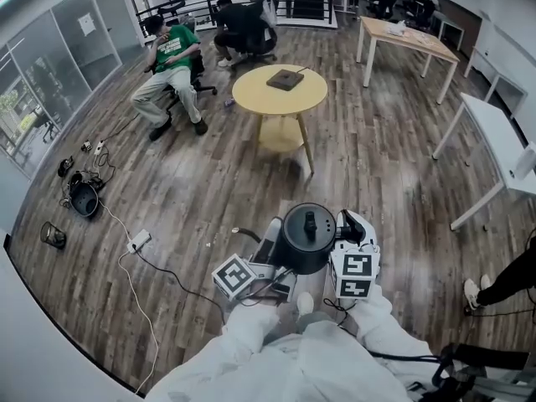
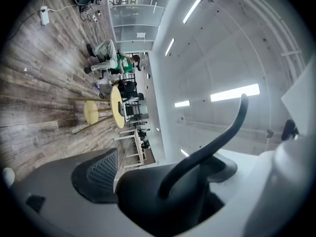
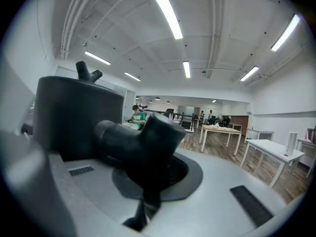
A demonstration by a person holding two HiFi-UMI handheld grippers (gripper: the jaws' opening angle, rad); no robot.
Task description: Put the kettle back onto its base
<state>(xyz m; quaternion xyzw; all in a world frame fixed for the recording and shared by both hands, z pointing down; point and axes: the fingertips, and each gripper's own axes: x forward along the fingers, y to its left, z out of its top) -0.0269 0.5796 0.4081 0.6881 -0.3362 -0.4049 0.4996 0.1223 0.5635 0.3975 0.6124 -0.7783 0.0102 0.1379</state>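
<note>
Kettle (image 1: 303, 239) first: it hangs in the air close in front of the person, above the wooden floor, carried between both grippers. The right gripper (image 1: 350, 227) has its fingers closed on the thick black handle (image 3: 143, 144), which sticks out sideways to the person's right. The left gripper (image 1: 270, 251) comes in from the other side. Its fingers sit narrow around the dark root of the thin curved spout (image 2: 217, 137), as far as its own view shows. The kettle stands upright — long axis vertical, lid knob (image 1: 310, 222) on top, spout toward the person's left and handle toward the right.

The step in hand, I judge, is the carry: the kettle is lifted and not yet set down. The flat dark plate that I take for the base (image 1: 285, 79) lies on the round yellow surface (image 1: 251, 99), well ahead across the floor and far from the kettle. The next move calls for walking the kettle over level, bringing its underside square above the base, and lowering it straight down — both grips firm until it seats.
</note>
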